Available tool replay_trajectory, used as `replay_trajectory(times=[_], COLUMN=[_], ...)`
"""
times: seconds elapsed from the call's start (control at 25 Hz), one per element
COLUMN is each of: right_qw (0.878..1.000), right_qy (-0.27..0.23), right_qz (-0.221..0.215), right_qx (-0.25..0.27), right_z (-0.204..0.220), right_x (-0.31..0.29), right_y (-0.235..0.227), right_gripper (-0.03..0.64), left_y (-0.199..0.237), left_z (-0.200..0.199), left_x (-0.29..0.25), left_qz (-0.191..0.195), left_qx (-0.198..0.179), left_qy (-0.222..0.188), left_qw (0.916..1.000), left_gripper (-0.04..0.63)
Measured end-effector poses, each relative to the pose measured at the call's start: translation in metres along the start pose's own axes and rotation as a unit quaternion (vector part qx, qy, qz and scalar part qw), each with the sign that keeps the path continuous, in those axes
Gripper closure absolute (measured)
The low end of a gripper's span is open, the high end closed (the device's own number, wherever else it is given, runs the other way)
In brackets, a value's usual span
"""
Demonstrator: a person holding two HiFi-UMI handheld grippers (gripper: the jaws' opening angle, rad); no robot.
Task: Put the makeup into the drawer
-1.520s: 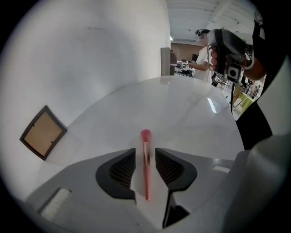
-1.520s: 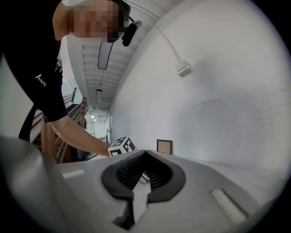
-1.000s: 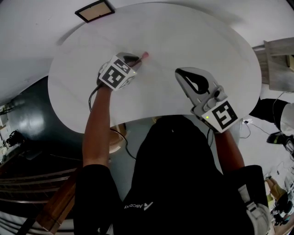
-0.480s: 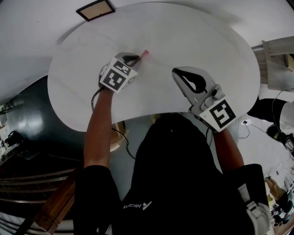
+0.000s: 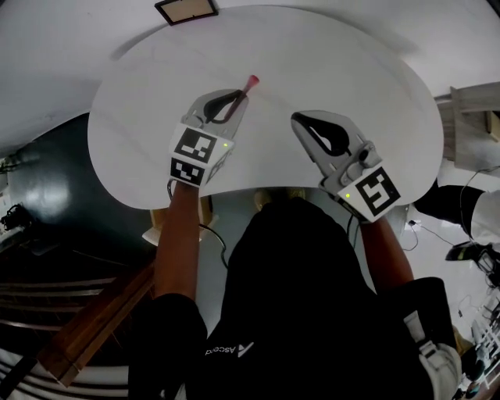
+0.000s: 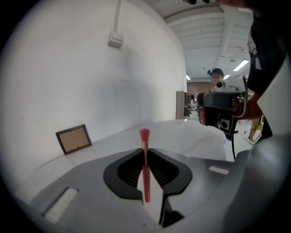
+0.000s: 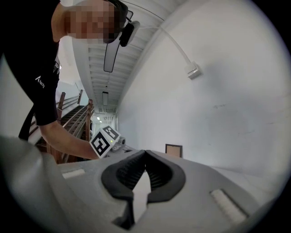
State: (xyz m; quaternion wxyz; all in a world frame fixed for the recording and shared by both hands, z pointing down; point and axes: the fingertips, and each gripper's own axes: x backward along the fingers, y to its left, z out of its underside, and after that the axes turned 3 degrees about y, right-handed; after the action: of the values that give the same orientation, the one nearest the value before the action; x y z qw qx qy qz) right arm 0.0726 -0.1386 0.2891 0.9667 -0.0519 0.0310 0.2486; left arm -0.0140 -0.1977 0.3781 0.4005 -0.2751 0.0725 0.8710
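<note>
White tabletop [image 5: 328, 62] is spreading out in front of me, rounded and backing onto a plain white wall, with a small picture frame [image 5: 186, 9] sitting at its far edge against that wall. I am holding the left gripper [image 5: 238, 98] over the left half of the table, and its jaws are clamping on a slim pink makeup brush [image 5: 251, 83]. The handle is running back between the black pads, and the brush head is sticking out past the tips toward the wall. I am holding the right gripper [image 5: 301, 121] over the right half of the table, well apart from the brush. Its jaws are pressing together at the tips with nothing between them. From that side, my left arm and its marker cube are showing in front of a staircase.
</note>
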Motion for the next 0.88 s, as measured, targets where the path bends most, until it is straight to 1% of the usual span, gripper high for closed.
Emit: replay_trajectory(times=[0.12,0.24,0.4,0.56,0.68,0.88], right_qw=[1.0,0.999,0.998,0.996,0.994,0.989], right_qy=[-0.002,-0.007,-0.015,-0.024,-0.028,-0.033], right_qz=[-0.015,-0.032,-0.056,-0.081,-0.103,-0.139], right_qx=[0.008,0.013,0.022,0.031,0.037,0.04], right_z=[-0.007,-0.013,-0.022,-0.034,-0.04,-0.044], right_x=[-0.01,-0.013,-0.016,-0.023,-0.03,-0.032], right_y=[0.022,0.03,0.041,0.072,0.095,0.107], right_gripper=[0.614,0.614,0.614,0.614,0.614,0.614], left_y=[0.0,-0.004,-0.01,-0.016,-0.02,-0.031], left_z=[-0.009,-0.019,-0.038,-0.047,-0.044,-0.037], left_x=[0.04,0.064,0.096,0.149,0.185,0.213], left_qz=[-0.032,-0.059,-0.094,-0.131,-0.163,-0.211], left_qx=[0.017,0.036,0.049,0.051,0.056,0.07], left_qy=[-0.051,-0.091,-0.15,-0.198,-0.223,-0.236], left_qw=[0.998,0.9935,0.9831,0.9701,0.9596,0.9458], left_gripper=[0.541,0.541,0.541,0.541,0.541,0.541])
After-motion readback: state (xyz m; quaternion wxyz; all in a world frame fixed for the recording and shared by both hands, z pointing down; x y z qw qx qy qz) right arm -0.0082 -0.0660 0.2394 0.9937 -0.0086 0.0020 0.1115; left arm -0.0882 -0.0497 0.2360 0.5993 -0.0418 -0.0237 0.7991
